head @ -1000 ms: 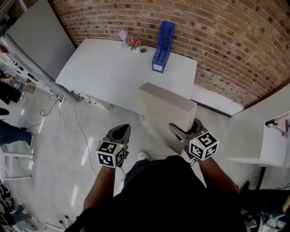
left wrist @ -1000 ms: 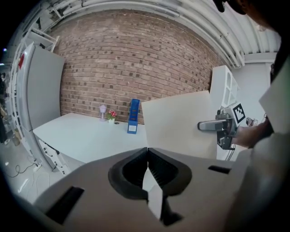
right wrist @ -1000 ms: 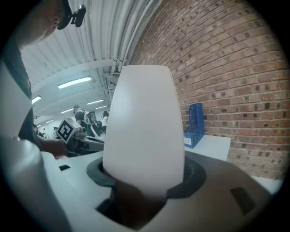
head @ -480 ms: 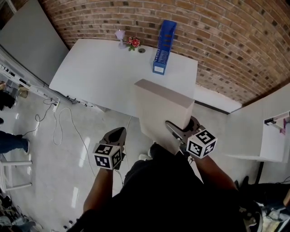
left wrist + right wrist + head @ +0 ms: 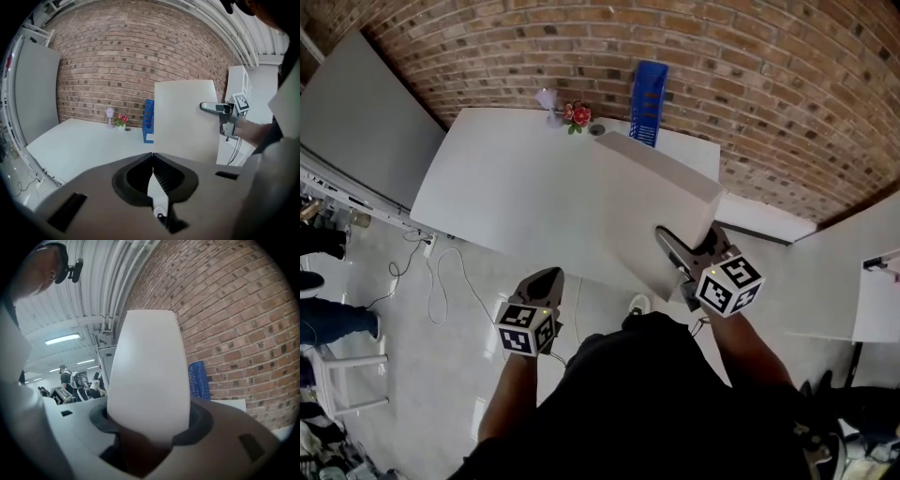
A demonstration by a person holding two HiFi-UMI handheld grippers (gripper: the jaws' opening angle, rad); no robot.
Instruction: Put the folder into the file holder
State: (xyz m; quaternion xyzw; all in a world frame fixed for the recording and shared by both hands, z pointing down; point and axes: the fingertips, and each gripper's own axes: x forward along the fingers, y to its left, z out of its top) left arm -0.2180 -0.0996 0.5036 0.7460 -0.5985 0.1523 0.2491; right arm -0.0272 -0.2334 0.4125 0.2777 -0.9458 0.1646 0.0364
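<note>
Right gripper [image 5: 689,251]: jaws clamped on folder's [image 5: 647,206] lower end, folder upright, tilted toward wall [image 5: 769,84]. Folder in air over table's [image 5: 506,187] near right edge, not touching it. In head view its top edge hides file holder's [image 5: 649,89] base. File holder upright at table's far edge, against wall. Flowers [image 5: 578,114] just left of it. Table's left and middle bare. Left gripper [image 5: 544,278]: jaws closed, empty, short of table's near edge.
</note>
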